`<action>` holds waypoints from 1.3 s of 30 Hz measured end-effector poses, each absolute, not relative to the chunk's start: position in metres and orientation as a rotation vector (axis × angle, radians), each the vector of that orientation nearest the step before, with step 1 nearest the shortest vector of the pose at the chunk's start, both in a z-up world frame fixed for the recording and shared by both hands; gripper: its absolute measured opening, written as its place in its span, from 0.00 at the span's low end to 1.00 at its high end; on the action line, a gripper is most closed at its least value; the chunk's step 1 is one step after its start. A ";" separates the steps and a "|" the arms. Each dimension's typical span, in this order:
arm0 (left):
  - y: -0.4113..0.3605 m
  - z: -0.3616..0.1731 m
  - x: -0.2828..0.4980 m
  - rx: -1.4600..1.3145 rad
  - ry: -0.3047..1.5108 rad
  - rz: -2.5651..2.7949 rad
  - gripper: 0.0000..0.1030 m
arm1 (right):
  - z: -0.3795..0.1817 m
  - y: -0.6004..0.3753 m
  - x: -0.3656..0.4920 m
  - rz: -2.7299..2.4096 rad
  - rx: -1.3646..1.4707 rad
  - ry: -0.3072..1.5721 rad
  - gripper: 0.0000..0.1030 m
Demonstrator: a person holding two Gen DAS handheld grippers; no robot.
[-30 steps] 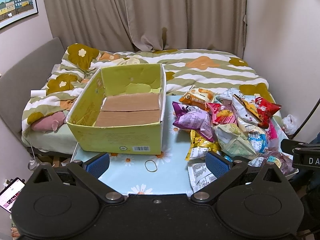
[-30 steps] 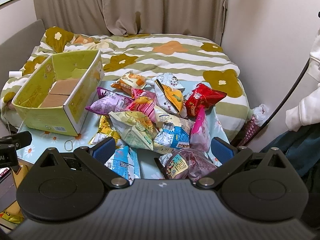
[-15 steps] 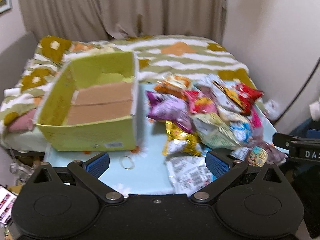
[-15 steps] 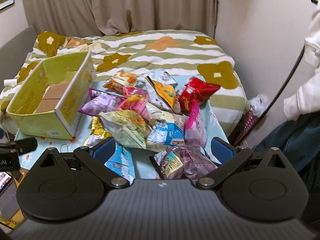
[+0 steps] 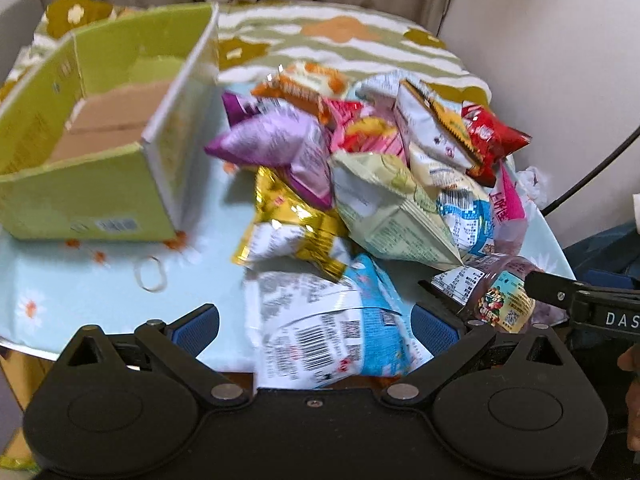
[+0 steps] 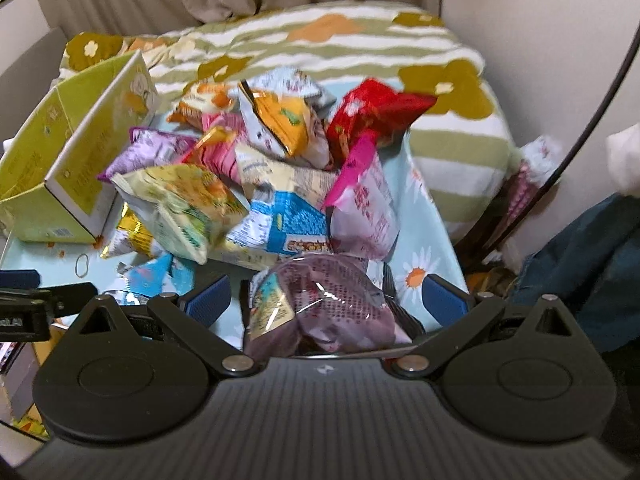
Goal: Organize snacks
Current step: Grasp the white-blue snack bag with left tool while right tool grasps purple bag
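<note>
Loosely heaped, the pile of crinkled foil snack packets (image 5: 384, 184) covers the right half of the table with the pale-blue daisy-print cloth (image 5: 80, 304), a jumble of purple, gold, pink, red, orange and pale-green bags lying over one another. Left of the pile, just beside it, stands the open lime-green cardboard box (image 5: 92, 200), its brown flaps showing at the bottom. A thin rubber band (image 5: 150, 276) lies on the cloth near the box's front corner. The left hand-held gripper (image 5: 314, 324) is spread wide, its blue pads on either side of a white and light-blue packet with barcodes (image 5: 332, 320) at the near edge. The right hand-held gripper (image 6: 326, 302) is likewise spread, flanking a dark purple clear-wrapped packet (image 6: 320, 304). Beyond the table lies a bed with a green-striped flowered quilt (image 6: 340, 40).
</note>
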State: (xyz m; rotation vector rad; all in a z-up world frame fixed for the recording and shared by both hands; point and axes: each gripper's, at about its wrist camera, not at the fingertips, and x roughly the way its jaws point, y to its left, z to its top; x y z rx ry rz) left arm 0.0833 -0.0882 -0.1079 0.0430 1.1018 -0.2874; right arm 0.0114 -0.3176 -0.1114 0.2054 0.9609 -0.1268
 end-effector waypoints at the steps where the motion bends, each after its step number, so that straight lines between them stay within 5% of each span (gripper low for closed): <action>1: -0.091 -0.114 0.086 0.037 1.115 -0.286 1.00 | -0.116 -0.322 0.014 -0.112 0.211 0.970 1.00; 15: -0.082 -0.167 0.108 -0.121 1.205 -0.244 1.00 | -0.174 -0.348 0.044 0.011 0.354 1.092 1.00; 26: -0.085 -0.163 0.099 -0.127 1.164 -0.289 0.81 | -0.188 -0.346 0.055 0.061 0.386 1.132 1.00; 36: -0.077 -0.153 0.090 -0.170 1.158 -0.288 0.76 | -0.194 -0.340 0.057 0.098 0.391 1.158 1.00; 39: -0.074 -0.146 0.087 -0.182 1.155 -0.292 0.76 | -0.190 -0.341 0.055 0.096 0.393 1.156 0.93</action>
